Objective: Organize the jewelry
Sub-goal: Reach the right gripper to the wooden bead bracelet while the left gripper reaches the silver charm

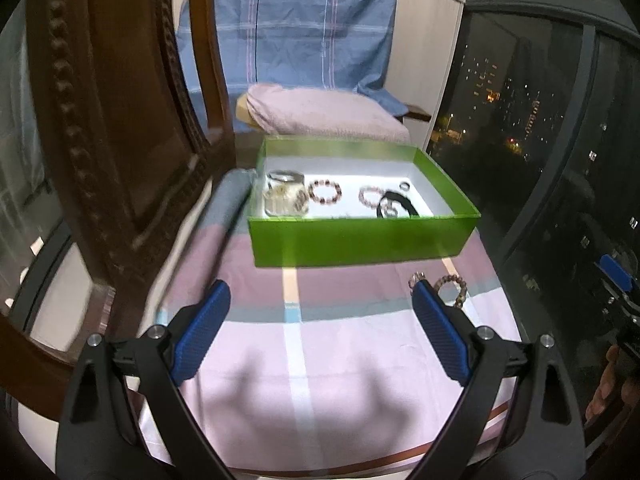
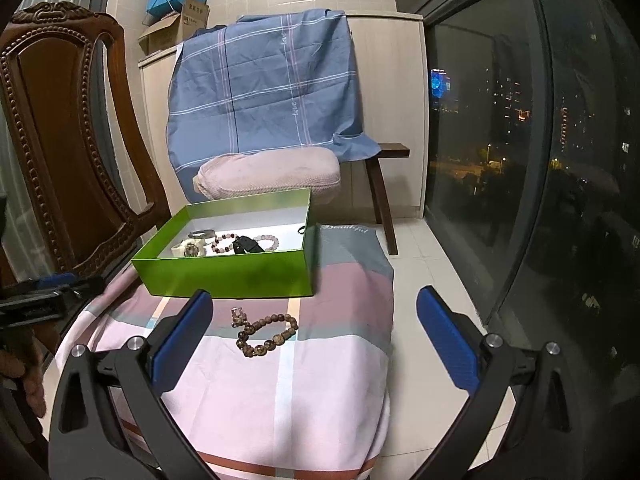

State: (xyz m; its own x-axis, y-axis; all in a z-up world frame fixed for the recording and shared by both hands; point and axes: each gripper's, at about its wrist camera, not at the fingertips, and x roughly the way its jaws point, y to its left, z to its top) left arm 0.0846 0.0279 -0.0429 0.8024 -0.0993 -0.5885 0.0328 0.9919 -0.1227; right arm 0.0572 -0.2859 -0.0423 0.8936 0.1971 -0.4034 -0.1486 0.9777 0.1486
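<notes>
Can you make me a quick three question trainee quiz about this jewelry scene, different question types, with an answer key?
1. True or false: the brown bead bracelet lies inside the green box.
2. Multiple choice: how do the right gripper jaws stand? A) wide open B) shut on a bracelet C) out of view
3. Fill in: the box sits on a striped ____.

Key:
1. False; it lies on the cloth, in front of the box.
2. A
3. cloth

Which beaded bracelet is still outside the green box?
The brown beaded bracelet, lying on the striped cloth before the green box; the pinkish ones lie inside.
</notes>
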